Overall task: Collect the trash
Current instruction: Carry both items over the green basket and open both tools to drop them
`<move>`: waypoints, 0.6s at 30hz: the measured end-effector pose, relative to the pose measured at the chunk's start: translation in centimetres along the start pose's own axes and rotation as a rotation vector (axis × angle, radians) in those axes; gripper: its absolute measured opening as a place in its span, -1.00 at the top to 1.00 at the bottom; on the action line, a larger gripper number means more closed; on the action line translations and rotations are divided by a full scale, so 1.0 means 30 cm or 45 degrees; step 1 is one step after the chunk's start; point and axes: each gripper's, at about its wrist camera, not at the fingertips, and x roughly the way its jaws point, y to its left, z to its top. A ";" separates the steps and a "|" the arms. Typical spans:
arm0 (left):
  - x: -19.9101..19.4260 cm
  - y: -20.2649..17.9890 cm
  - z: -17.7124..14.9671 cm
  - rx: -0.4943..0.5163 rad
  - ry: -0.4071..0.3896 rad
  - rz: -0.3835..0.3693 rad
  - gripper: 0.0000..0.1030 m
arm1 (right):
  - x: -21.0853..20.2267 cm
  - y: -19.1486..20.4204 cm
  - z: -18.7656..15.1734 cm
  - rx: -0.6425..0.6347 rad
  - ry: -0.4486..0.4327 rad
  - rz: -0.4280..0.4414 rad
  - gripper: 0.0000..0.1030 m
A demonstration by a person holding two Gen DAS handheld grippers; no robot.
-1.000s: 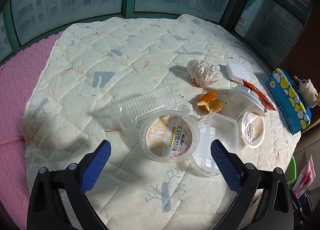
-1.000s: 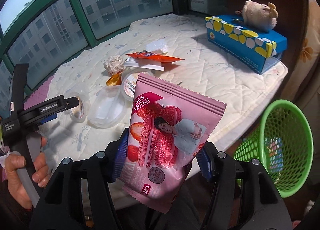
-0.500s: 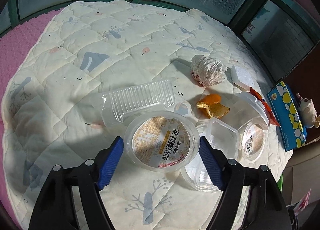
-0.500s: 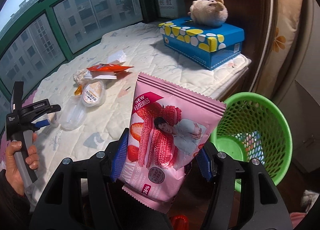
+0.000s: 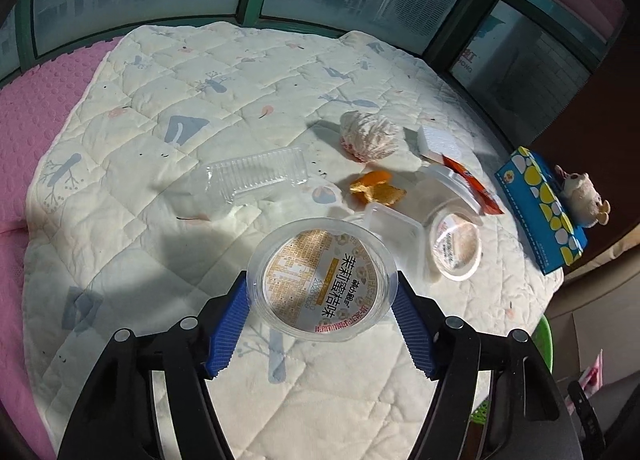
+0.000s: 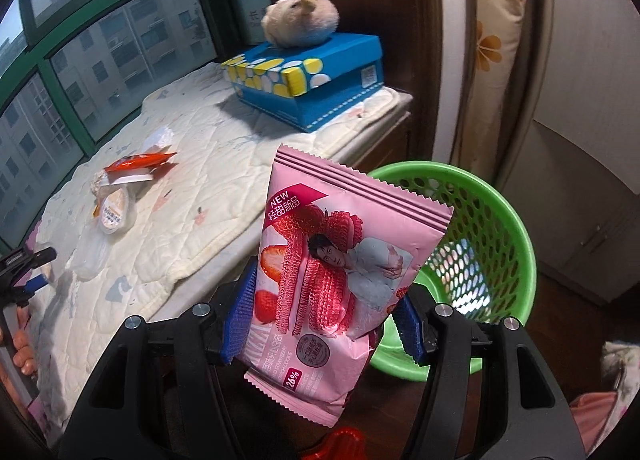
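Observation:
A round clear plastic cup (image 5: 320, 280) with an orange label sits between the blue pads of my left gripper (image 5: 320, 300). The jaws are closing, and both pads touch its rim above the cream quilt (image 5: 200, 80). My right gripper (image 6: 324, 300) is shut on a pink strawberry snack bag (image 6: 340, 252), held upright beside the bed edge. Just behind the bag, on the floor to the right, stands the green mesh basket (image 6: 492, 228). More trash lies on the quilt: a ribbed clear tray (image 5: 260, 176), crumpled paper (image 5: 370, 136), orange peel (image 5: 378, 190), a small lidded cup (image 5: 456, 246) and a red wrapper (image 5: 472, 184).
A clear square container (image 5: 394, 220) lies right behind the held cup. A blue spotted tissue box (image 5: 540, 208) with a plush toy (image 5: 582, 196) on top sits at the quilt's right edge. Windows ring the far side. A pink mat (image 5: 40, 100) borders the left.
The left jaws narrowed from wide open onto the round cup. The right gripper swung the pink bag from over the quilt to in front of the green basket.

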 end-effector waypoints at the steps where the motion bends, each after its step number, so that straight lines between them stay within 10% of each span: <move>1: -0.021 -0.022 -0.010 0.023 -0.010 -0.010 -0.30 | 0.007 -0.029 0.001 0.014 0.006 -0.017 -0.19; 18: -0.062 -0.608 -0.178 0.470 0.100 -0.281 -0.30 | 0.215 -0.320 0.008 0.163 0.104 -0.064 -0.49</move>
